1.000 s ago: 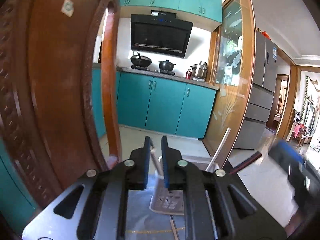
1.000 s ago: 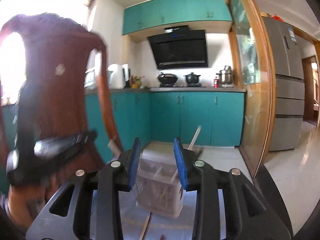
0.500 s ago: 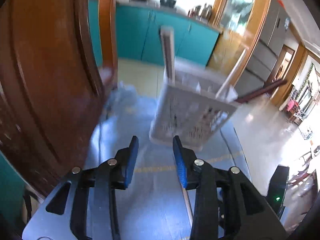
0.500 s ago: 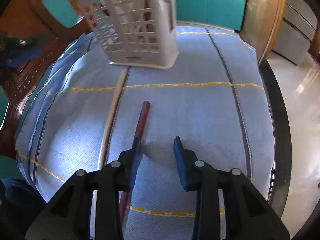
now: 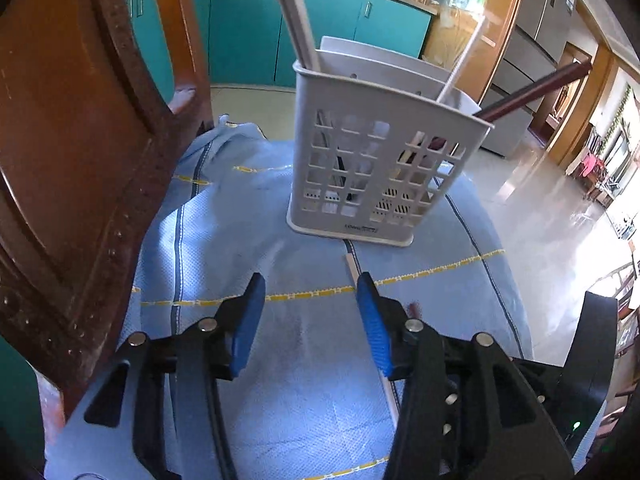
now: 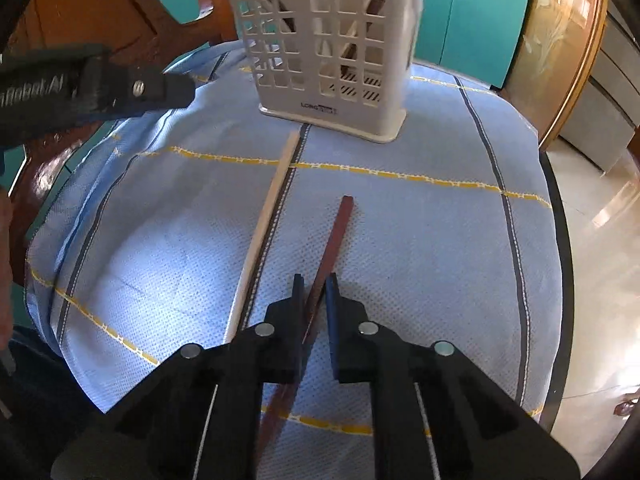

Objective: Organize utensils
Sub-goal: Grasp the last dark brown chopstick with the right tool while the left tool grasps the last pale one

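A white slotted utensil basket (image 5: pixel 380 152) (image 6: pixel 332 40) stands upright on the blue cloth, with a pale, a white and a dark red stick leaning in it. Two chopsticks lie loose on the cloth in front of it. My right gripper (image 6: pixel 314 286) is shut on the dark red chopstick (image 6: pixel 334 236) near its middle, low over the cloth. The pale chopstick (image 6: pixel 272 208) (image 5: pixel 350 264) lies just left of it. My left gripper (image 5: pixel 310 312) hovers over the cloth; its jaws are opening with nothing between them, and the pale chopstick passes under its right finger.
A carved wooden chair (image 5: pixel 80 140) rises close on the left. The blue cloth (image 6: pixel 420 240) covers a round table whose dark rim (image 6: pixel 560 220) curves along the right, with tiled floor beyond. Teal cabinets (image 5: pixel 248 32) stand behind.
Both grippers dropped and tilted down from the kitchen view toward the table. The left jaws spread wider. The right jaws closed onto the dark red chopstick.
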Tool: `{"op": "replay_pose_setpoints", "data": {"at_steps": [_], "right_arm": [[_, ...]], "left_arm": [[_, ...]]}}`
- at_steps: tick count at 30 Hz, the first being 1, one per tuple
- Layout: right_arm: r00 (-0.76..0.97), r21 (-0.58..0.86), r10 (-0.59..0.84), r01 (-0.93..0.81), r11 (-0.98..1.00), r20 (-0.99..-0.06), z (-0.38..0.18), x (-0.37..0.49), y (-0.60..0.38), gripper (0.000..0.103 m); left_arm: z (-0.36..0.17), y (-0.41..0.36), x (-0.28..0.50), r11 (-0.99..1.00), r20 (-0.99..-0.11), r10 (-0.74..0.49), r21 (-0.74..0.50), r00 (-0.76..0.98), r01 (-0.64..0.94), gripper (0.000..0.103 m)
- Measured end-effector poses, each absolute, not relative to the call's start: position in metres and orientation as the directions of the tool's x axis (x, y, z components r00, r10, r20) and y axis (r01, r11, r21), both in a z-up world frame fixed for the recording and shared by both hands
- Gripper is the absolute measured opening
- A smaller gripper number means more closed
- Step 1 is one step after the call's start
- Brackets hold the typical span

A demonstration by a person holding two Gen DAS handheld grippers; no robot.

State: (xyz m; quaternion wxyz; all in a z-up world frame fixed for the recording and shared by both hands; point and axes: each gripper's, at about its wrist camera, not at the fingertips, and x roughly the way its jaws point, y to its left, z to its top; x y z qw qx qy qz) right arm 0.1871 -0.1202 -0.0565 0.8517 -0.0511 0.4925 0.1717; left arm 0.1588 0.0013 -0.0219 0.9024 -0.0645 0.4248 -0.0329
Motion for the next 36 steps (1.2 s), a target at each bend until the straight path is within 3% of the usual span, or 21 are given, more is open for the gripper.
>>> {"op": "replay_pose_setpoints", "data": {"at_steps": [5, 9, 17, 30, 32, 36], "right_arm": [[0.490, 0.064, 0.179, -0.241, 0.968, -0.853, -0.056, 0.196, -0.141, 0.008], [0.472, 0.138, 0.210, -0.182, 0.974, -0.856, -0.056, 0.207, -0.157, 0.008], [0.493, 0.160, 0.192, -0.108, 0.981, -0.849, -0.051, 0.213, -0.176, 0.026], [0.504, 0.161, 0.182, -0.086, 0.983, -0.844, -0.046, 0.206, -0.186, 0.030], [0.505, 0.163, 0.183, -0.084, 0.983, -0.843, -0.046, 0.206, -0.186, 0.030], [0.508, 0.165, 0.188, -0.090, 0.982, -0.841, -0.044, 0.205, -0.186, 0.030]], "left_arm": [[-0.029, -0.005, 0.159, 0.993, -0.771, -0.104, -0.120, 0.628, 0.017, 0.049], [-0.035, -0.013, 0.160, 0.994, -0.784, -0.098, -0.101, 0.613, 0.031, 0.050], [-0.064, -0.034, 0.169, 0.997, -0.828, -0.068, -0.039, 0.557, 0.063, 0.056], [-0.095, -0.059, 0.169, 0.990, -0.856, -0.083, -0.013, 0.511, 0.139, 0.060], [-0.095, -0.058, 0.167, 0.990, -0.855, -0.086, -0.014, 0.512, 0.142, 0.053], [-0.090, -0.054, 0.164, 0.986, -0.856, -0.093, -0.009, 0.509, 0.166, 0.020]]}}
